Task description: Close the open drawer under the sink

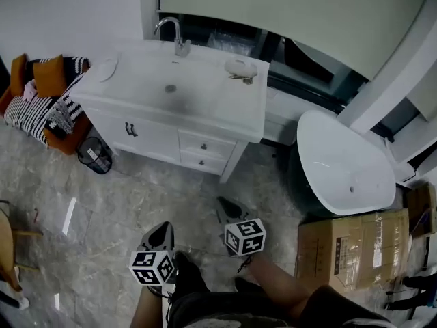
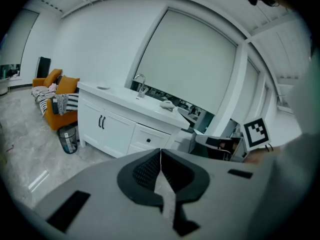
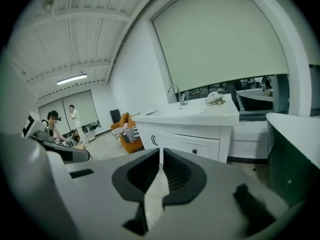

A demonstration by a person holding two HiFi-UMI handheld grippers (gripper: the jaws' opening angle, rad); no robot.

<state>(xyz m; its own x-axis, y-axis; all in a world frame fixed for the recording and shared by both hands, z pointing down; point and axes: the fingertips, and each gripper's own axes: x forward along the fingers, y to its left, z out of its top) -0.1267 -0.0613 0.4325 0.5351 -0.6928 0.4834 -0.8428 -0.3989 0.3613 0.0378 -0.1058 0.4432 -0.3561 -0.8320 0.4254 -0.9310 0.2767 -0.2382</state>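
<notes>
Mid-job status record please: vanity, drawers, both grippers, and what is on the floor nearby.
vanity: white vanity with a faucet at the back of the sink
drawers: two drawer fronts, both look flush with the cabinet; none seen open
left gripper: left gripper, jaws together, nothing between them, well away from the vanity
right gripper: right gripper, jaws together, nothing between them, also away from the vanity
floor: bin at the vanity's left end; cardboard box to the right
</notes>
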